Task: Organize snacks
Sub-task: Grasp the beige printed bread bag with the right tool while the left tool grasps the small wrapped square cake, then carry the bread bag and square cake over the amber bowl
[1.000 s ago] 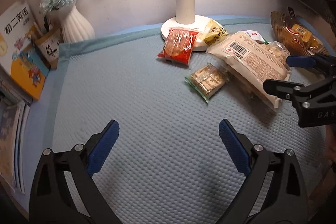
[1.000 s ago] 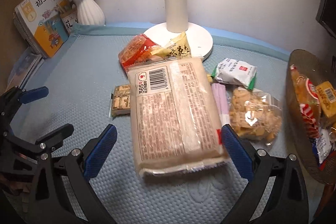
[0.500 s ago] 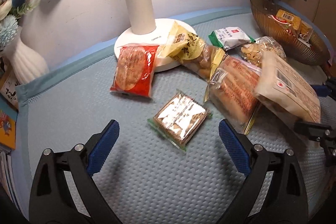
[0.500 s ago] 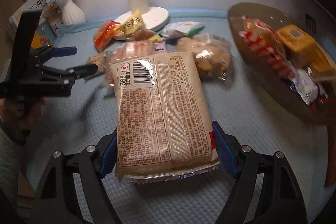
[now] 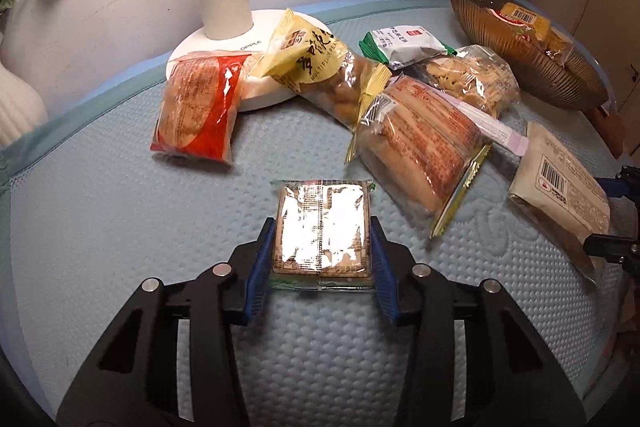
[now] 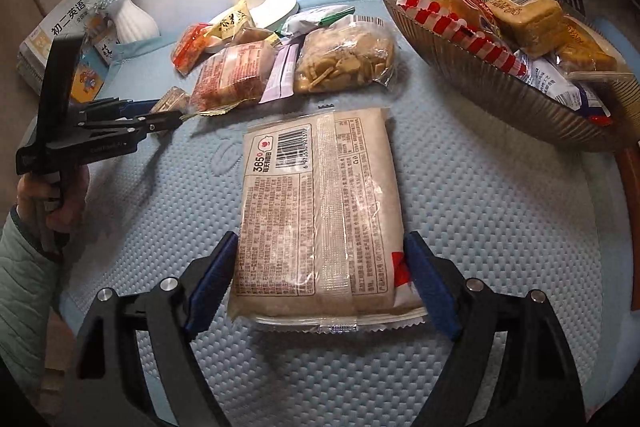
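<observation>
The left tongs (image 5: 322,259) pinch the small shiny cracker pack (image 5: 321,227) by its sides, low over the bench (image 5: 120,227). The right tongs (image 6: 320,281) squeeze the big pale snack bag (image 6: 320,203), likely bound for the brown ribbed bowl (image 6: 500,99) holding other snacks.

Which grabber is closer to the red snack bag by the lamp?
Left. The left gripper sits just in front of the red snack bag; the right gripper is farther, toward the bowl.

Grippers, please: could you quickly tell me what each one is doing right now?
Left gripper: closed on the small square cracker pack.
Right gripper: closed on the large beige snack bag.
</observation>
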`<state>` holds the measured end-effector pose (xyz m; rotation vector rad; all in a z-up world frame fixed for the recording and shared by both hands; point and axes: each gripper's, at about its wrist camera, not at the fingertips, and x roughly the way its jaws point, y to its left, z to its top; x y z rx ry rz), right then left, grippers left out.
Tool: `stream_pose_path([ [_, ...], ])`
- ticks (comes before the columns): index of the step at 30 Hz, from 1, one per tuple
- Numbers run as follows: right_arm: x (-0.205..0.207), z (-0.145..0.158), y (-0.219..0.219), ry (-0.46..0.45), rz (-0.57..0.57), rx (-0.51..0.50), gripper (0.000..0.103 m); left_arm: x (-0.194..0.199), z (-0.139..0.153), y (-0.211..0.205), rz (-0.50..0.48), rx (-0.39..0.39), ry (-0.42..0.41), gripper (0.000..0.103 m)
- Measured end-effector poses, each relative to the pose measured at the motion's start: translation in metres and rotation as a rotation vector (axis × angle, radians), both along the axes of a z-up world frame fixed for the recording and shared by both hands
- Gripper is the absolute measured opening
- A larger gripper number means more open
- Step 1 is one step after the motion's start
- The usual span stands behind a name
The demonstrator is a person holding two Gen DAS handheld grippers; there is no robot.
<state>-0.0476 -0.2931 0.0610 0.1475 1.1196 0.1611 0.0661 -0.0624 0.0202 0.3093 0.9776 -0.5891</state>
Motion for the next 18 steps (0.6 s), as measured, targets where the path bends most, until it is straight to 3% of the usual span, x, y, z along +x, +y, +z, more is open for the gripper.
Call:
stream_pose_path([
  [4,-0.006,0.003,0.0,-0.015,-0.006,0.021,0.092,-0.033,0.003,0.01,0.027,-0.007,-0.004,0.044],
  [11,0.003,-0.015,0.003,-0.034,-0.071,0.005,0.094,-0.107,0.007,0.028,0.097,-0.053,0.001,0.044],
  [14,0.005,-0.019,0.006,-0.057,-0.077,0.001,0.098,-0.123,0.004,0.026,0.114,-0.083,-0.012,0.044],
  [18,0.007,-0.022,0.017,-0.067,-0.061,-0.078,0.098,-0.126,-0.004,0.026,0.168,-0.119,-0.029,0.044],
])
